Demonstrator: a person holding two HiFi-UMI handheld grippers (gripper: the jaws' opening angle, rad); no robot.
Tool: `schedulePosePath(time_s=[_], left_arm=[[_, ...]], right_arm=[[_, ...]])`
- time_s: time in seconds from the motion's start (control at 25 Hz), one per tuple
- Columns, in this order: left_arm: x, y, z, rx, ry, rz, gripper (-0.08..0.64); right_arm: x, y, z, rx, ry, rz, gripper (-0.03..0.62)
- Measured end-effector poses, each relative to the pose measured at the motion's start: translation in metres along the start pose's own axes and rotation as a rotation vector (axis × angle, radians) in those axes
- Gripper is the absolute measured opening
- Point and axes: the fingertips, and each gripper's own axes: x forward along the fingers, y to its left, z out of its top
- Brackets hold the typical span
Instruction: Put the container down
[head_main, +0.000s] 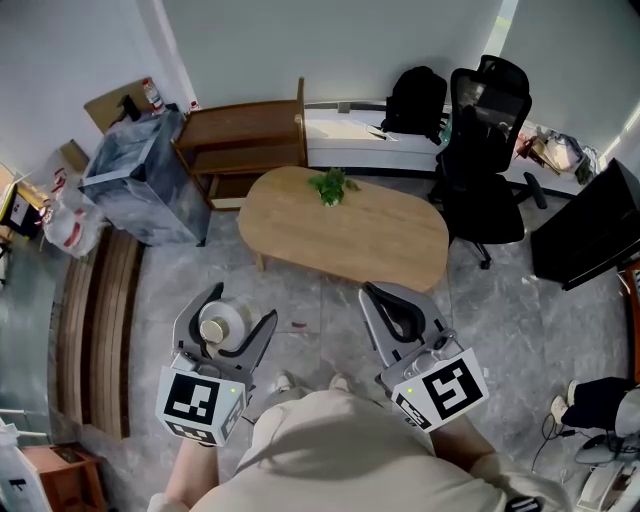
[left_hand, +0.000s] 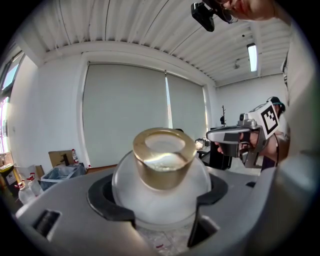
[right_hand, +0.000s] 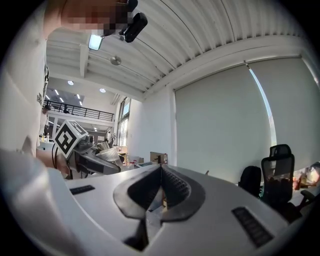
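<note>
Container (head_main: 218, 327) in carriage, not yet set down. It is a round frosted vessel with a gold neck, upright, and it sits between the jaws of the left gripper (head_main: 240, 310). This gripper is short of the near edge of the oval table (head_main: 345, 230), off the table's left end and over the floor. The left gripper view shows the dark pads bearing on both flanks of the round body with the jaws spread wide, so the grip is a firm pinch on a broad object. Contents cannot be judged through the frosted wall.

The table top is bare wood except for a small green plant (head_main: 330, 186) at its far edge. The right gripper (head_main: 375, 295) hangs short of the table's near edge, toward its right end. Its jaws are pressed together with nothing between them.

Assessment: the step in hand is transport, and placement has not begun. The next move calls for bringing the container forward over the table's open near half. It should then be lowered level until the base bears, with the jaws parted only after that. The round body may roll if released tilted.
</note>
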Motion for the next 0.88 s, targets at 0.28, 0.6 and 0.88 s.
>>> schedulePosePath(time_s=[0.28, 0.6, 0.88], left_arm=[[0.006, -0.019, -0.005, -0.006, 0.034, 0.035, 0.339], [0.022, -0.020, -0.005, -0.016, 0.034, 0.060, 0.339], [0.051, -0.016, -0.013, -0.010, 0.023, 0.036, 0.339]], right_arm=[[-0.004, -0.008, -0.005, 0.019, -0.023, 0.057, -0.003], [0.006, -0.021, -0.012, 0.026, -0.034, 0.080, -0.003], [0.020, -0.033, -0.023, 0.003, -0.027, 0.070, -0.003]])
